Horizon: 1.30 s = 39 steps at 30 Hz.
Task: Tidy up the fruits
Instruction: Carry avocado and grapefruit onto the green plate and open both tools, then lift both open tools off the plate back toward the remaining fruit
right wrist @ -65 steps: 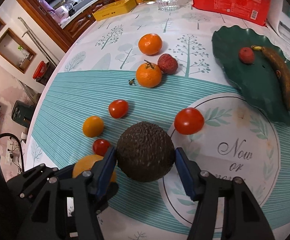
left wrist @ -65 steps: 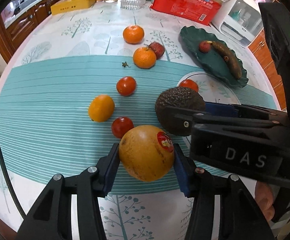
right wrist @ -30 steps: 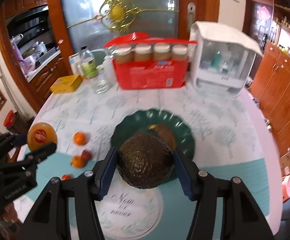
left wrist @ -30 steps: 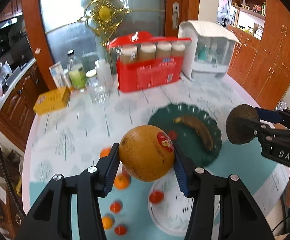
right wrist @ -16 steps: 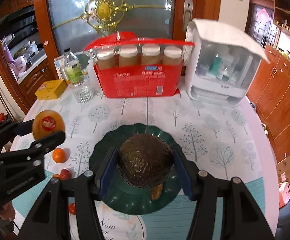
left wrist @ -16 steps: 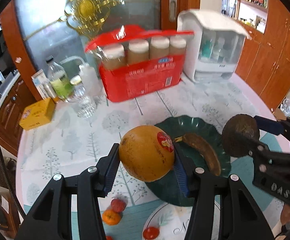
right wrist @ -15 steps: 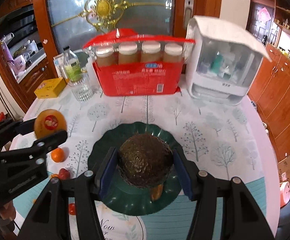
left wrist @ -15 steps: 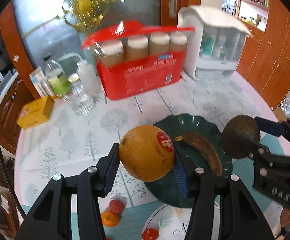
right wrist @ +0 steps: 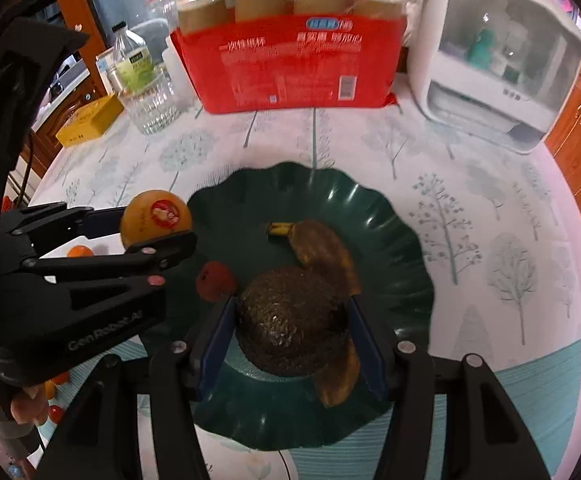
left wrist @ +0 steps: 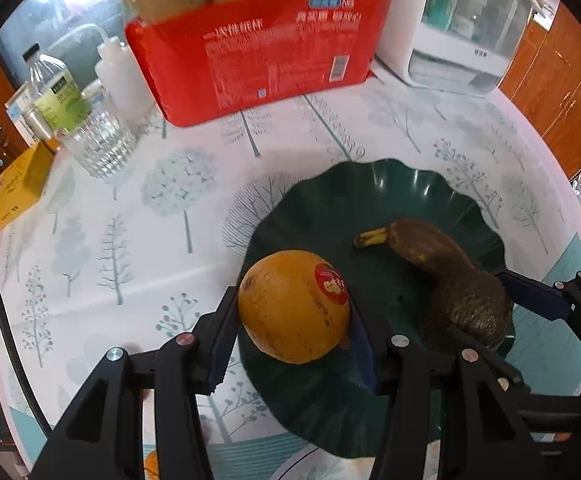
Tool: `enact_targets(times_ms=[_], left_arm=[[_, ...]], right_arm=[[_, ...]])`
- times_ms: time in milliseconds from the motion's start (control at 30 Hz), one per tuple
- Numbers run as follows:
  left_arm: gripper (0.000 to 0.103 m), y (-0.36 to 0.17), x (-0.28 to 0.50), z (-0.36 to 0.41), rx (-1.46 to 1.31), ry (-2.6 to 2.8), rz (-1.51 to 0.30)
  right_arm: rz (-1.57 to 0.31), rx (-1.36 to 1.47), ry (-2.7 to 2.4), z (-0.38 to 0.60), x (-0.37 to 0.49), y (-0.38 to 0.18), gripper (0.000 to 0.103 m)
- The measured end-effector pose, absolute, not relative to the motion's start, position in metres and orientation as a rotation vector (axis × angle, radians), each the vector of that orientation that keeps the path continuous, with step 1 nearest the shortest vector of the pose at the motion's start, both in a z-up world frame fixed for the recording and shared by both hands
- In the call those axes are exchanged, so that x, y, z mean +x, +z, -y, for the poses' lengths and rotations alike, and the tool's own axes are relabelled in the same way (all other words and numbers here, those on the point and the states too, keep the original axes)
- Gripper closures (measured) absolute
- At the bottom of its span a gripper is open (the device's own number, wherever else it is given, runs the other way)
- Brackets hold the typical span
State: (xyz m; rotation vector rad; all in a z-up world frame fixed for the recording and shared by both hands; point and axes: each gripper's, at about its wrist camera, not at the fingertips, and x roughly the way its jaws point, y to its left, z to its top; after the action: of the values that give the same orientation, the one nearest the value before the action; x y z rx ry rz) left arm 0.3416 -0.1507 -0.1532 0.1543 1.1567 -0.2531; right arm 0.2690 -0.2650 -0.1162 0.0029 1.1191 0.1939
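Note:
My left gripper [left wrist: 293, 322] is shut on a large orange fruit with a red sticker [left wrist: 290, 306] and holds it over the left rim of the dark green leaf-shaped plate [left wrist: 370, 192]. My right gripper [right wrist: 292, 336] is shut on a dark rough avocado [right wrist: 290, 316] low over the plate's middle [right wrist: 390, 224], against a browned banana [right wrist: 322, 252]. A red lychee [right wrist: 214, 280] lies in the plate at the left. The orange fruit [right wrist: 155, 216] and the left gripper show in the right wrist view; the avocado [left wrist: 474, 304] shows in the left wrist view.
A red pack of paper cups [left wrist: 266, 48], a white appliance [left wrist: 462, 28], bottles and a glass [left wrist: 98, 144] and a yellow box [left wrist: 14, 188] stand at the table's back. Small oranges and tomatoes [right wrist: 78, 251] lie left of the plate.
Both grippers have come down and forward toward the green plate with their fruits. The plate now fills the middle of both views.

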Motion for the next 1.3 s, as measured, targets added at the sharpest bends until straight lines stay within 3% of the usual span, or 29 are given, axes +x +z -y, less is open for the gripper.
enact_targets(times_ms=[433,533,667,767,1300], left_arm=[[0.052,-0.171,0.35,0.148,0.113,-0.257,-1.195],[0.046,-0.166,0.348,0.146,0.106,-0.267,-1.174],[0.029,-0.159,0.347,0.142,0.109,-0.249,-1.151],[0.024,-0.155,0.345,0.139,0.107,-0.256,-1.146],[0.018,-0.126,0.321,0.127,0.118,-0.255,-1.096]], right_arm=[[-1.091,-0.049,0.237,0.255,0.272,-0.122,0.044],[-1.072,-0.049,0.247,0.255,0.27,-0.118,0.044],[-1.063,-0.051,0.244,0.256,0.269,-0.113,0.044],[-1.067,-0.041,0.251,0.258,0.267,-0.112,0.043],[-1.053,-0.014,0.237,0.258,0.251,-0.09,0.036]])
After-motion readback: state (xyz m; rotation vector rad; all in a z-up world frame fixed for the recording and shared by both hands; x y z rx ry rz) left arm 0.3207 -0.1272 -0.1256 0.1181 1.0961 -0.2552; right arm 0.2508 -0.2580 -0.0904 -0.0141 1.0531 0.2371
